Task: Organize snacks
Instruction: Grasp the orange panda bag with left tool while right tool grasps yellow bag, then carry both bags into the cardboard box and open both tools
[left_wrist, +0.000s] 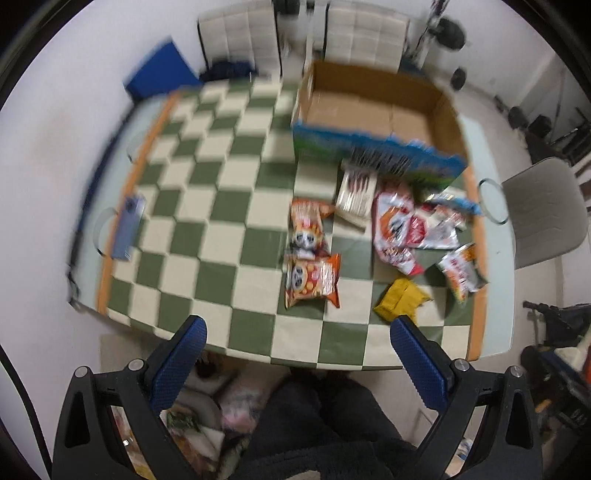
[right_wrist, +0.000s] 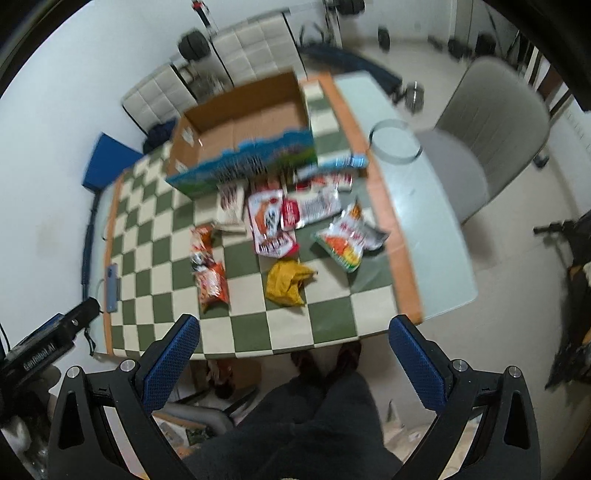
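Note:
Several snack packs lie on the green-and-cream checkered table (left_wrist: 207, 229) (right_wrist: 155, 258) in front of an open cardboard box (left_wrist: 373, 110) (right_wrist: 243, 118) with a blue printed front. Two orange packs (left_wrist: 312, 277) (right_wrist: 210, 280) lie near the middle, a yellow pack (left_wrist: 400, 299) (right_wrist: 288, 282) sits nearer the front, and red-and-white packs (left_wrist: 399, 229) (right_wrist: 271, 221) are heaped by the box. My left gripper (left_wrist: 297, 345) and right gripper (right_wrist: 293, 341) both hang open high above the table's near edge, nothing between their blue pads.
A phone (left_wrist: 129, 227) (right_wrist: 112, 286) lies at the table's left edge. A grey chair (left_wrist: 546, 214) (right_wrist: 495, 129) stands to the right and white chairs (left_wrist: 240, 33) at the far side. The person's dark-clothed legs (left_wrist: 325, 428) are below. A clear glass dish (right_wrist: 395, 142) rests on the right border.

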